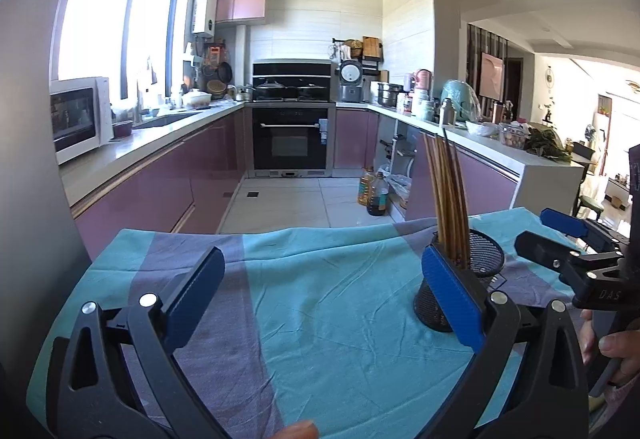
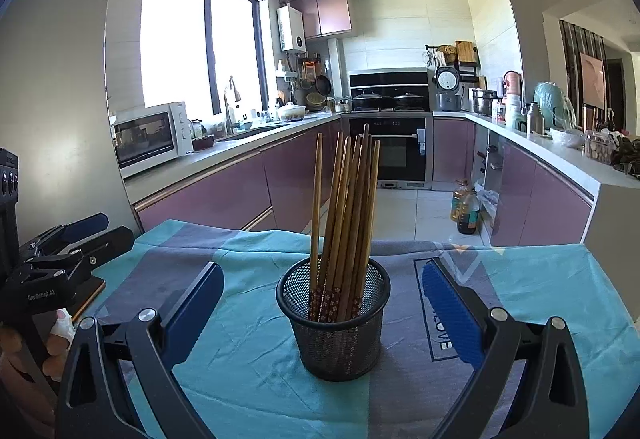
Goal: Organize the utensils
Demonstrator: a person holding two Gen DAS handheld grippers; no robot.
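A black mesh cup [image 2: 336, 335] stands upright on the cloth-covered table [image 2: 248, 371]. Several wooden chopsticks [image 2: 344, 215] stand in it, tips up. My right gripper [image 2: 322, 303] is open and empty, with the cup between its blue fingers and a little ahead. My left gripper [image 1: 320, 291] is open and empty over bare cloth; the cup [image 1: 460, 279] and chopsticks [image 1: 448, 191] are behind its right finger [image 1: 452, 295]. The right gripper [image 1: 560, 243] shows at the right edge of the left wrist view, and the left gripper [image 2: 76, 239] at the left edge of the right wrist view.
The table wears a teal and purple cloth [image 1: 340, 299]. Beyond its far edge lies a kitchen floor with oil bottles [image 2: 466, 207], purple cabinets [image 2: 224, 195], an oven [image 2: 394, 155] and a microwave [image 2: 148, 137] on the left counter.
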